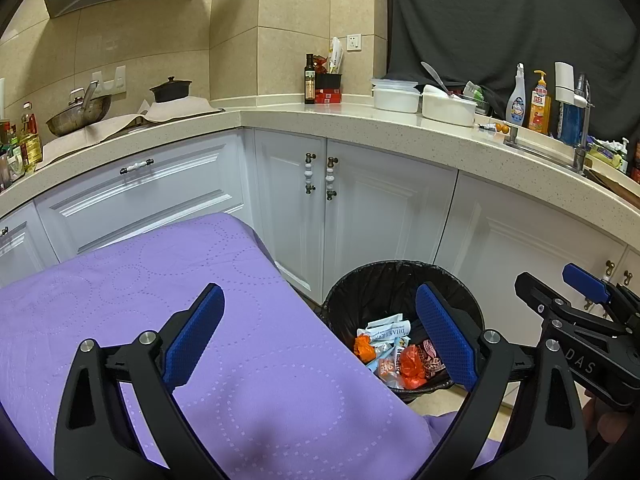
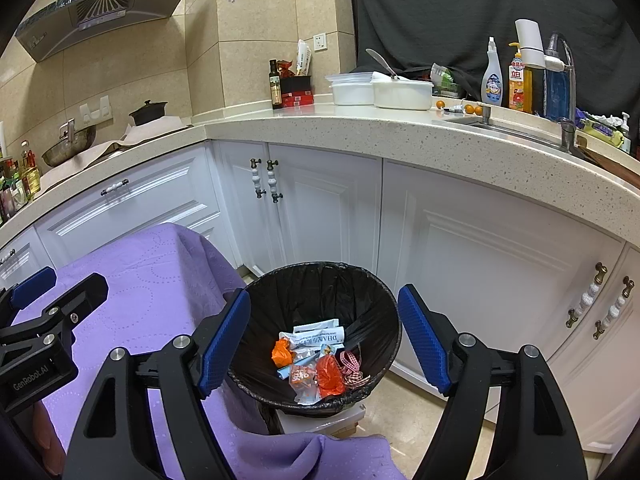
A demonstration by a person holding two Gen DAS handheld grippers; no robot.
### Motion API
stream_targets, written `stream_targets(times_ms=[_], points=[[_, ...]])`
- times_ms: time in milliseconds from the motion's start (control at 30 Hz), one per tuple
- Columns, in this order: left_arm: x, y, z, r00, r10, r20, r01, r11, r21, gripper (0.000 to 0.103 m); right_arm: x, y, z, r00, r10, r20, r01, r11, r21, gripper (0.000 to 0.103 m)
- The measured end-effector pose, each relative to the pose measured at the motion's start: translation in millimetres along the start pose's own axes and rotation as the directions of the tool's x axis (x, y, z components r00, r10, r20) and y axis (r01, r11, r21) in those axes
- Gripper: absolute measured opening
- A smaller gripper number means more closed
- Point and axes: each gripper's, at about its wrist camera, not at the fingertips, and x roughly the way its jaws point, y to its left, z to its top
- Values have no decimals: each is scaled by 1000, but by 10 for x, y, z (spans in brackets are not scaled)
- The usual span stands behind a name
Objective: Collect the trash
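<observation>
A round bin with a black liner point(image 1: 400, 276) point(image 2: 320, 280) stands on the floor beside a table under a purple cloth point(image 1: 160, 300) point(image 2: 152, 280). Inside lie trash pieces: white wrappers point(image 2: 316, 334), orange crumpled wrappers point(image 2: 330, 376) point(image 1: 412, 366) and a red checked ribbon point(image 2: 354, 368). My left gripper point(image 1: 320, 336) is open and empty, over the cloth's right edge and the bin. My right gripper point(image 2: 324, 344) is open and empty, above the bin. The right gripper also shows at the right edge of the left wrist view point(image 1: 568, 292); the left gripper shows at the left of the right wrist view point(image 2: 52, 292).
White cabinets point(image 2: 328, 208) with a speckled L-shaped counter point(image 2: 360, 128) stand behind the bin. On the counter are white tubs point(image 2: 384, 88), bottles point(image 2: 492, 76), a sink tap point(image 2: 560, 64), a wok point(image 1: 78, 114) and a black pot point(image 1: 171, 89). The floor is beige tile point(image 2: 400, 420).
</observation>
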Motion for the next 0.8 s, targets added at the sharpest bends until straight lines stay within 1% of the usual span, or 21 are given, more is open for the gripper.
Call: stream_targets(times_ms=[667,800], points=[[-1,-9,30,1000,5,1,-5,1000,-5,95,11,6,-13,1000,-2,-3,2,1000,-3,74],[5,-7,37,1000,10,7,-10,1000,-8,98,12,6,-11,1000,-1,-2,1,1000,-2,74]])
